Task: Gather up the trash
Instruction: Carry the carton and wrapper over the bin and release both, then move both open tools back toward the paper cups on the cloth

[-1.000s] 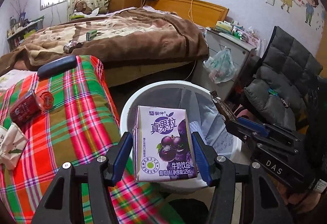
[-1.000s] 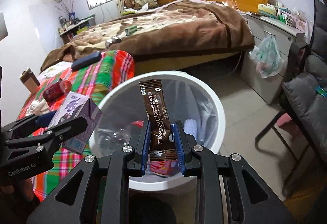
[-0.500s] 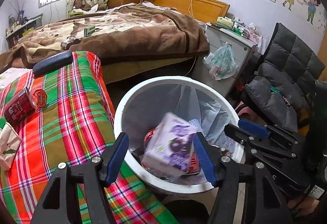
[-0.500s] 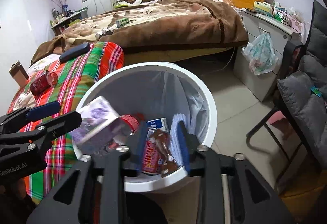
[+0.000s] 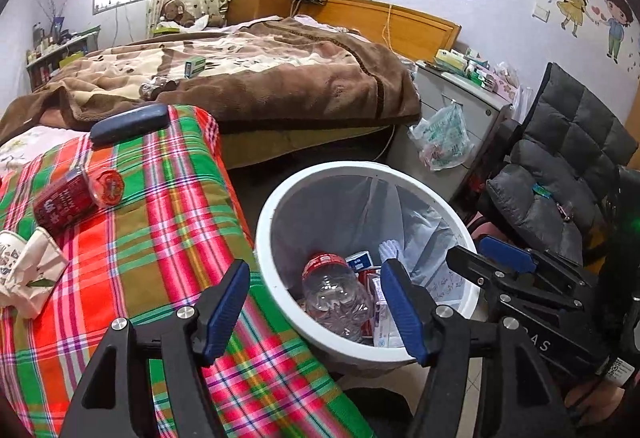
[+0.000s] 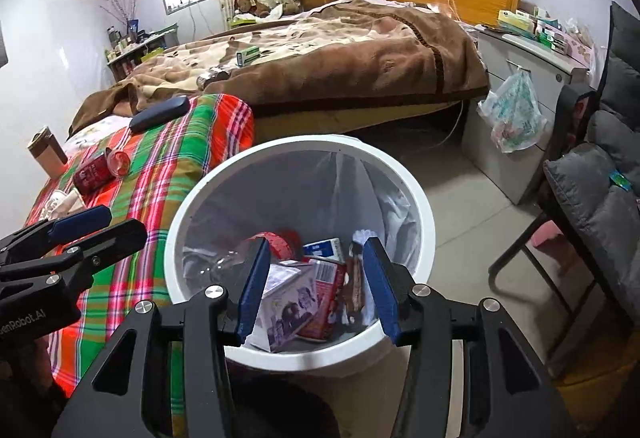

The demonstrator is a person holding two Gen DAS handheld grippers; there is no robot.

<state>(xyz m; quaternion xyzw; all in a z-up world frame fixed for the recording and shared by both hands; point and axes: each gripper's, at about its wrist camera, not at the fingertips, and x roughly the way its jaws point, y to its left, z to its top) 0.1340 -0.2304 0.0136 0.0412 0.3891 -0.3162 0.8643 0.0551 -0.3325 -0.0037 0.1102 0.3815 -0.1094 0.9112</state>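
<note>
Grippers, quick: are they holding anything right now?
Left gripper: open, holding nothing, over the white bin.
Right gripper: jaws opening, nothing between them.

chair [image 5: 568, 174] cut off, bin [image 6: 416, 198] base hidden — bed-top bits unreadable

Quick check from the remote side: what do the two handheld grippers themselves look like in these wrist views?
Both are black, angular two-finger frames with silver round bolts and ribbed blue pads. The left gripper bears pale lettering reading "enRobot.AI" on its side in the right wrist view. The right gripper shows pale letters "AS" and a small white code sticker in the left wrist view.
</note>
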